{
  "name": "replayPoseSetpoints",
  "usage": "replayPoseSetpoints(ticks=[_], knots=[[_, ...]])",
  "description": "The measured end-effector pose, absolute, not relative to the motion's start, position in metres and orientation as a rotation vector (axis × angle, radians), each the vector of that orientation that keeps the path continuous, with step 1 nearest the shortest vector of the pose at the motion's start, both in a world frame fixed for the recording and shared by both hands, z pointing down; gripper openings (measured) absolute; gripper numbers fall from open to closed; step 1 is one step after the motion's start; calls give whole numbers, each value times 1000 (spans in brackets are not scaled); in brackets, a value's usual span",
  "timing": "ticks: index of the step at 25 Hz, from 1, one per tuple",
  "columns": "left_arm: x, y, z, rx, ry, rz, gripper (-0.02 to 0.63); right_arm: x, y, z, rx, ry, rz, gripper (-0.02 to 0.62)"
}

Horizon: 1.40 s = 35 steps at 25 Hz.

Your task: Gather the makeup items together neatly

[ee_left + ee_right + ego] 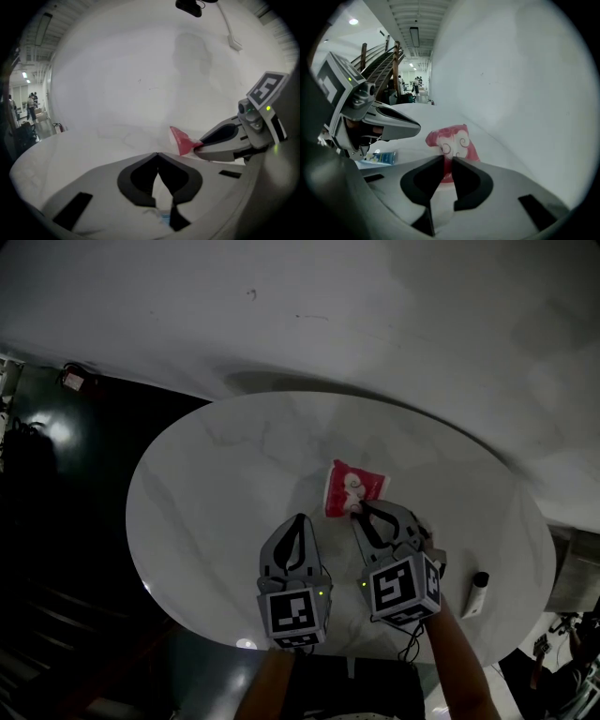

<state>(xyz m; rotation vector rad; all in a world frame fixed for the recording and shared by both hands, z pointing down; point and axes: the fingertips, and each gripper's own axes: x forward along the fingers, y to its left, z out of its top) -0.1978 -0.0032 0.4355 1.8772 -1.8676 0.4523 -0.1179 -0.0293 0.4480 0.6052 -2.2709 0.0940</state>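
Pinching the red sachet (352,486) by its edge mid-frame, the right gripper (360,511) looks ready to carry it; the left gripper (300,519) hangs beside, fingers shut, empty

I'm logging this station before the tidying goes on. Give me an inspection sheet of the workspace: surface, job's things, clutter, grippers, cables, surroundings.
Surface: white marbled oval table.
Job's things: red packet near the middle, its near edge held by the right gripper; white tube at the table's right edge; small blue-labelled item on the table by the left gripper.
Clutter: nothing seen.
Grippers: left gripper shut, empty; right gripper's fingers shut on the red packet.
Cables: what looks like a dark lead under the right gripper.
Surroundings: white wall behind the table; dark floor at left.
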Motion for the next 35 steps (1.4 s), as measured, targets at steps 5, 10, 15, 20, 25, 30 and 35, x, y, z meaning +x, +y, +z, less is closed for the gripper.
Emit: replayPoseSetpoints(ticks=[5, 10, 15, 20, 25, 30, 35], knots=[[-189, -6, 432, 1904, -1853, 428, 32, -120, -45, 430, 446, -2309, 17, 75], [-187, -6, 426, 1920, -1853, 416, 32, -121, -60, 421, 285, -2281, -140, 75], [-192, -5, 424, 1915, -1856, 410, 32, -128, -66, 424, 144, -2245, -252, 75], [-197, -5, 426, 1913, -1858, 410, 32, -136, -67, 430, -57, -2204, -397, 75], [-198, -8, 428, 1899, -1845, 422, 32, -139, -72, 440, -231, -2159, -519, 75], [-195, -13, 429, 1914, -1850, 414, 32, -139, -79, 457, -289, -2087, -537, 75], [-192, -17, 432, 1900, -1836, 417, 32, -143, -79, 471, -286, -2083, -508, 78]])
